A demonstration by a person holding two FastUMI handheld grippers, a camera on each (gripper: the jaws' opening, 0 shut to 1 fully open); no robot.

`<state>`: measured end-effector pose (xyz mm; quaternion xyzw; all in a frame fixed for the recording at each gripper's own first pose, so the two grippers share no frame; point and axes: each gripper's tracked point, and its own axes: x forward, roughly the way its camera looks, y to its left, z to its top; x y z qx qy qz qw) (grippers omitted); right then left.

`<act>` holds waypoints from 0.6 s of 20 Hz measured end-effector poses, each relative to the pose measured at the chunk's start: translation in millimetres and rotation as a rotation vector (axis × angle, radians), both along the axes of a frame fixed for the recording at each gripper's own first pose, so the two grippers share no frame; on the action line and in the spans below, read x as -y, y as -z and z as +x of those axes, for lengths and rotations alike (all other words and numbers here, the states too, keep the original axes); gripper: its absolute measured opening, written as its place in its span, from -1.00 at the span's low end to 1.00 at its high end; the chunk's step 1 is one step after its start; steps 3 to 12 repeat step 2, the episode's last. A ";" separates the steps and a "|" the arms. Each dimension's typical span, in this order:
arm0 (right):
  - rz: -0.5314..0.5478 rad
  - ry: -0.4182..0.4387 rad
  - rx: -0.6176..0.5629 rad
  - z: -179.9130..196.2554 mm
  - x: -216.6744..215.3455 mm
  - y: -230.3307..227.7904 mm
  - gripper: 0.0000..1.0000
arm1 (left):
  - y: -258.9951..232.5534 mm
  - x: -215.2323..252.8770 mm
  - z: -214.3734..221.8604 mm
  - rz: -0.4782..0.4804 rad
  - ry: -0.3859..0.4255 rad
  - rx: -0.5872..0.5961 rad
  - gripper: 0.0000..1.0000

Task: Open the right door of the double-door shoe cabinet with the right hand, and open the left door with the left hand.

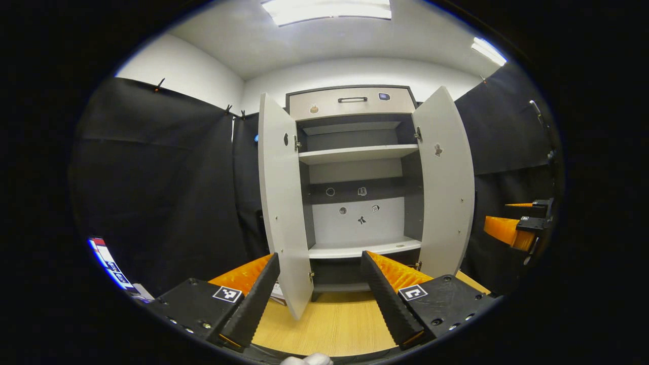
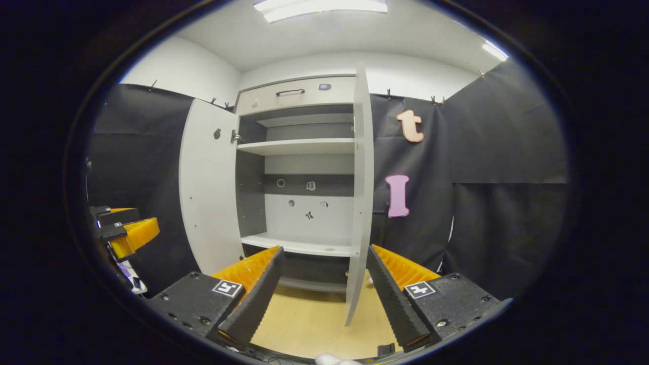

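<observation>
Left gripper view: spread left gripper (image 1: 319, 291) straddles, untouching, the pale grey left door (image 1: 281, 203) at centre-left, swung open. Right gripper view: spread right gripper (image 2: 324, 289) straddles the edge-on right door (image 2: 361, 192) at centre; careless withdrawal could knock either door.

A recording booth, not a home: black cloth (image 1: 167, 177) hangs clipped on both sides of the shoe cabinet (image 1: 355, 177), under white walls and 2 ceiling lights (image 1: 327, 10) above it.
</observation>
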<state>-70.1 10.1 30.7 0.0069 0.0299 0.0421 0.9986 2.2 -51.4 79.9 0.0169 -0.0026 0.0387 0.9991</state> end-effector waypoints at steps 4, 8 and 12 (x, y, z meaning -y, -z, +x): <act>-0.004 0.002 -0.003 0.7 -1.1 2.4 1.00 | 3.2 2.8 0.6 -0.005 0.007 -0.005 0.92; -0.004 0.002 -0.003 0.7 -1.1 2.4 1.00 | 3.2 2.8 0.6 -0.005 0.007 -0.005 0.92; -0.004 0.002 -0.003 0.7 -1.1 2.4 1.00 | 3.2 2.8 0.6 -0.005 0.007 -0.005 0.92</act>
